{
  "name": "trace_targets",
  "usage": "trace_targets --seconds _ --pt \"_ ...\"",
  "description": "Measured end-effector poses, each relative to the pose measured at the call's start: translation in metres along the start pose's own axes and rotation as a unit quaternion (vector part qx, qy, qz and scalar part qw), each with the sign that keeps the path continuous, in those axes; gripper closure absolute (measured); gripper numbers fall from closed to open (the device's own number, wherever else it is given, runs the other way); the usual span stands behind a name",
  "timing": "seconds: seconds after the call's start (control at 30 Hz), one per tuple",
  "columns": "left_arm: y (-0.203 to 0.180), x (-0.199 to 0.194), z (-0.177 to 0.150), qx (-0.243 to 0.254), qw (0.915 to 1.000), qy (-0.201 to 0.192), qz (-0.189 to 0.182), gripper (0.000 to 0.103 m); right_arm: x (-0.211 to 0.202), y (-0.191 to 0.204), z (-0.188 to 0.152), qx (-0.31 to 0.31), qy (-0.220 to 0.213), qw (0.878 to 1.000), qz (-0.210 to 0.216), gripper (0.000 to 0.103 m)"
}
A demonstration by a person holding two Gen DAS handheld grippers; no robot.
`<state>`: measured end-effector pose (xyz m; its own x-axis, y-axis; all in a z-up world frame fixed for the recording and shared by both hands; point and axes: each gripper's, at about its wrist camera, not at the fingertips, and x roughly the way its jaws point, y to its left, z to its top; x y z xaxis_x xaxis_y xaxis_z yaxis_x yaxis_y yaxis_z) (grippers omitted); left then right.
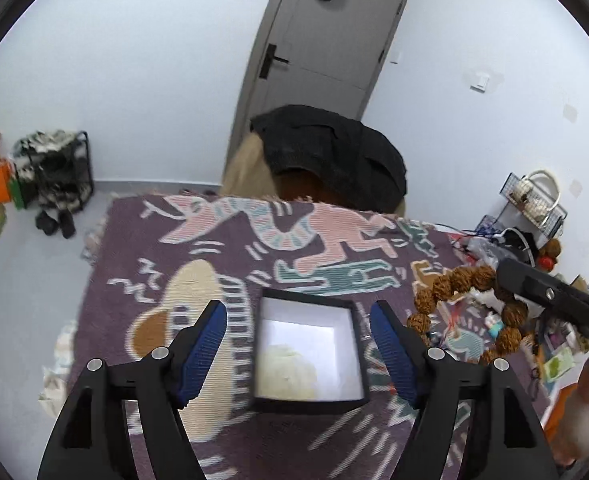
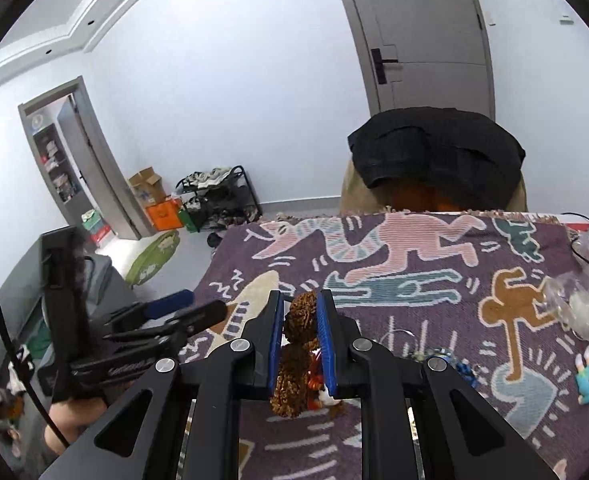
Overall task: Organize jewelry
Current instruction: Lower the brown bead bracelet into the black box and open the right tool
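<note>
The right gripper [image 2: 300,344] is squeezed shut on a bracelet [image 2: 294,376] of big, bumpy brown beads. Most of the loop hangs down below its fingers, up off the blanket [image 2: 414,248].

The left gripper [image 1: 298,350] is wide open and holds nothing. The open black box [image 1: 308,354] sits on the blanket right between its two blue pads [image 1: 202,350]. The box is white inside, with something pale at the bottom.

From the box, the bracelet hangs off to the right and a little farther away, near it but not over it. I think the bracelet must go left and then down into the box. The left gripper is closer to the box.

Past the box, the blanket runs to a dark jacket [image 1: 330,152] and a gray door [image 1: 326,32].
</note>
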<state>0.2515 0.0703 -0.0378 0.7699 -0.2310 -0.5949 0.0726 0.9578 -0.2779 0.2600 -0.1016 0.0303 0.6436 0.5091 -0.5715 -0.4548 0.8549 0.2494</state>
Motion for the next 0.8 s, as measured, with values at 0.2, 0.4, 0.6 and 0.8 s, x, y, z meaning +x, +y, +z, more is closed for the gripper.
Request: trace_targets --seconds 0.2,0.4,0.6,0.8 --pt "0.020 -0.021 -0.009 0.006 0.9994 -0.015 0.031 0.028 0.021 0.012 0.005 -0.003 0.009 1.000 0.003 0.085" --pt "0.036 -0.033 -0.017 0.014 0.9979 -0.025 0.058 0.028 0.042 0.031 0.010 -0.011 0.017 1.000 0.011 0.085" --pt "0.047 -0.041 -0.024 0.015 0.9964 -0.030 0.078 0.028 0.064 0.047 0.012 -0.025 0.032 0.999 0.003 0.085" --pt "0.050 -0.047 -0.028 0.015 0.9949 -0.040 0.092 0.028 0.071 0.046 0.003 -0.039 0.050 0.997 -0.044 0.037"
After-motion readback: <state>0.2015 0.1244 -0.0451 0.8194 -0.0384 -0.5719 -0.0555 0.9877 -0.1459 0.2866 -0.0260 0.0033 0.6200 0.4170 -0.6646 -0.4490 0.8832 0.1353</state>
